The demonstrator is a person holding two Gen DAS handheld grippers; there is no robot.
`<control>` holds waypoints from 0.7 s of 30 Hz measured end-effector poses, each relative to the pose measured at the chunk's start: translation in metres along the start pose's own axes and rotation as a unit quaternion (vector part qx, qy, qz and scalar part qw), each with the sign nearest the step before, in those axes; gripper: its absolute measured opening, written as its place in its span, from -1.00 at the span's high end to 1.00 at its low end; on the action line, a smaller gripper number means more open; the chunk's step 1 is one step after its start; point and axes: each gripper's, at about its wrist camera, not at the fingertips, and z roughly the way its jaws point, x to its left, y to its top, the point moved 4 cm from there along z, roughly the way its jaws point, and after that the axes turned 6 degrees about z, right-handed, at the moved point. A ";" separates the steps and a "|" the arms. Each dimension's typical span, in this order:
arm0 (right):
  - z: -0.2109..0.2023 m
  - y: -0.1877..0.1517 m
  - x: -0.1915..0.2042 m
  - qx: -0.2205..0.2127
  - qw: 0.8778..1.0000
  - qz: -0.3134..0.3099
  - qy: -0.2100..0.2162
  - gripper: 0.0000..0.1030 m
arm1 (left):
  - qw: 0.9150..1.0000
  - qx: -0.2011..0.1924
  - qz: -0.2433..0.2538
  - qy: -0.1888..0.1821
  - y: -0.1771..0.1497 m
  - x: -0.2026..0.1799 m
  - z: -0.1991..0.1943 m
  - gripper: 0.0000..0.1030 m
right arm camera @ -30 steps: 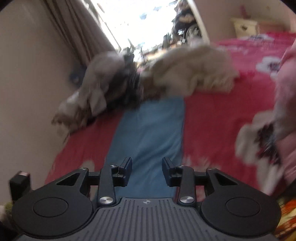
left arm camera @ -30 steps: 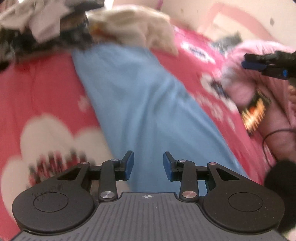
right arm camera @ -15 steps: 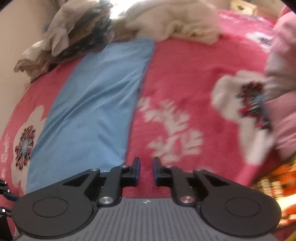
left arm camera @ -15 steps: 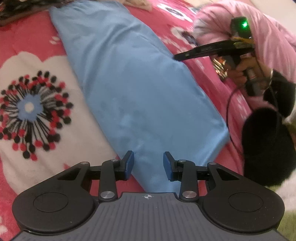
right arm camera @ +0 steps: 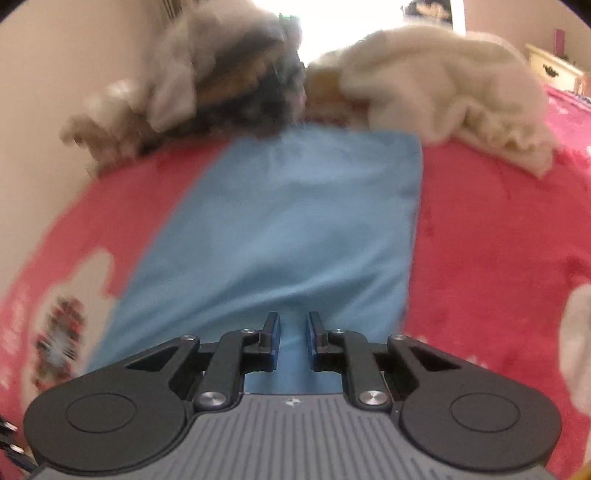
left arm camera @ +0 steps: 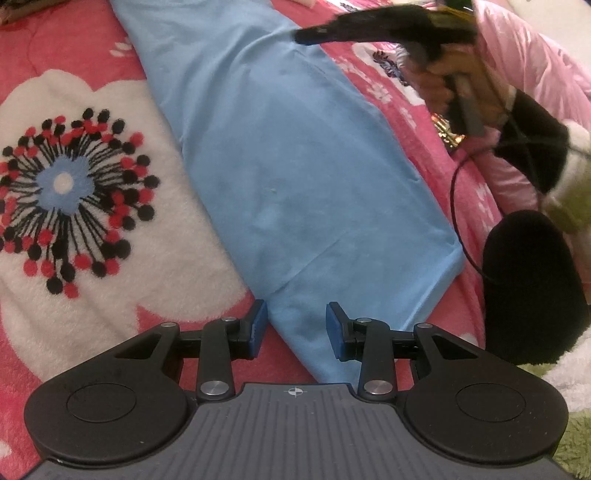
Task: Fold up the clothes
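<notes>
A light blue garment [left arm camera: 295, 166] lies folded into a long strip on the pink flowered blanket [left arm camera: 74, 314]. My left gripper [left arm camera: 295, 328] is open and empty, hovering over the strip's near hem. In the left wrist view my right gripper [left arm camera: 369, 26] shows at the top right, held over the strip's far part. In the right wrist view the blue garment [right arm camera: 288, 229] stretches away below my right gripper [right arm camera: 291, 339], whose jaws stand a narrow gap apart with nothing between them.
A cream garment [right arm camera: 443, 92] and a dark and grey heap of clothes [right arm camera: 221, 81] lie at the strip's far end by the wall. A pink garment [left arm camera: 517, 74] and the person's black sleeve [left arm camera: 532, 288] are at the right of the left wrist view.
My right gripper has swung from the red blanket over onto the blue strip and its jaws opened slightly. My left gripper drew back a little toward the near hem.
</notes>
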 end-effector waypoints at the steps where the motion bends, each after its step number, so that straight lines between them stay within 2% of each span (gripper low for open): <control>1: -0.005 -0.002 -0.006 -0.001 1.000 0.012 -0.001 0.74 | 1.000 -0.001 0.001 -0.001 0.001 0.000 0.000 0.33; 4: -0.025 -0.008 -0.023 0.004 0.998 0.015 -0.063 0.77 | 1.000 -0.008 0.007 -0.006 0.002 -0.002 -0.002 0.33; 6: -0.039 -0.008 -0.029 -0.003 0.995 0.018 -0.095 0.67 | 1.000 -0.011 0.010 -0.010 0.000 -0.001 -0.004 0.33; 7: -0.047 -0.006 -0.028 -0.014 0.995 0.020 -0.094 0.67 | 1.000 -0.012 0.011 -0.012 0.000 0.000 -0.004 0.33; 9: -0.058 -0.003 -0.015 -0.031 0.998 0.025 -0.048 0.67 | 1.000 -0.010 0.013 -0.016 0.000 0.001 -0.003 0.33; 11: -0.059 -0.008 0.003 -0.019 1.000 0.020 0.003 0.66 | 1.000 -0.007 0.012 -0.018 0.001 0.003 -0.001 0.33; 12: -0.055 -0.016 0.012 0.003 1.000 0.005 0.017 0.66 | 1.000 -0.007 0.009 -0.019 0.001 0.004 -0.001 0.33; 13: -0.051 -0.026 0.019 0.028 0.999 -0.012 0.022 0.67 | 1.000 -0.007 0.006 -0.020 0.002 0.005 -0.001 0.33; 15: -0.047 -0.052 0.024 0.076 0.996 -0.040 -0.009 0.68 | 1.000 -0.010 0.003 -0.022 0.002 0.004 -0.002 0.33; 18: -0.077 -0.077 0.000 0.085 0.996 0.010 -0.018 0.69 | 1.000 -0.012 0.002 -0.025 0.001 0.003 -0.004 0.33; 21: -0.109 -0.081 -0.003 0.065 0.997 0.038 -0.009 0.59 | 1.000 -0.017 0.005 -0.014 0.001 0.003 -0.006 0.33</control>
